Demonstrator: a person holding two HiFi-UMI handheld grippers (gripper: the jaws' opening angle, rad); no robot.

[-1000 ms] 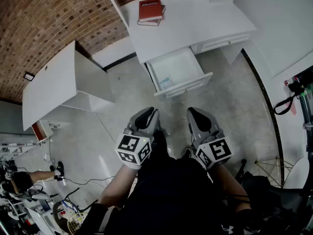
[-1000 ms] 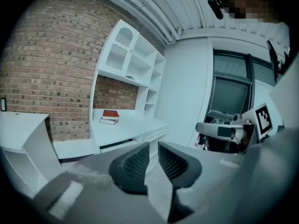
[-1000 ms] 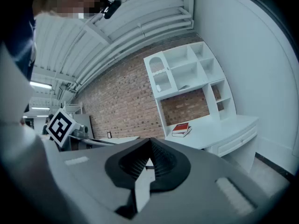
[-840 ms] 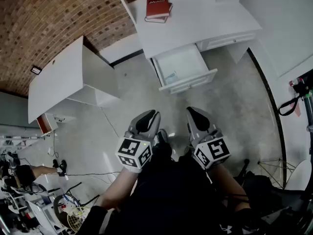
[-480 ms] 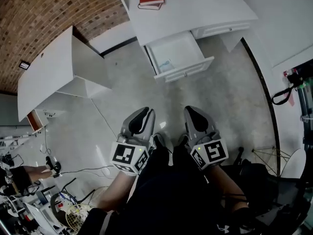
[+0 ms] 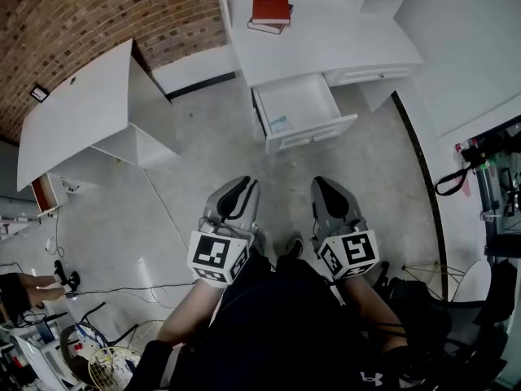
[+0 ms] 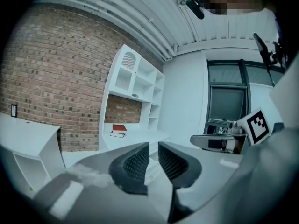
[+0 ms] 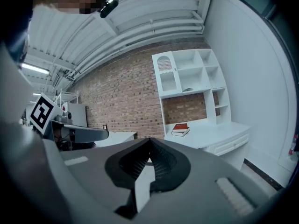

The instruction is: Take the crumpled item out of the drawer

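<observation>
Lying on desk [image 6: 346,35], red book [image 6: 270,7], white title illegible, drawer [image 6: 313,138] open

The left tongs [image 6: 244,186] and right tongs [image 6: 319,184] are grey with black ribbed pads [image 7: 138,161]. A black-and-white marker cube [image 6: 218,257] sits at six o'clock of each. The clothing [image 6: 285,324] is black.

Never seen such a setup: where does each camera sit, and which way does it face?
Head view: on the person's head, facing steeply down at the floor and open drawer; shows left gripper, right gripper, forearms.
Left gripper view: on the left gripper, facing level along its parted jaws toward the desk; right gripper at right edge.
Right gripper view: on the right gripper, facing the desk past its closed jaws; left gripper at left edge.
Shared: all three show the red book.
</observation>
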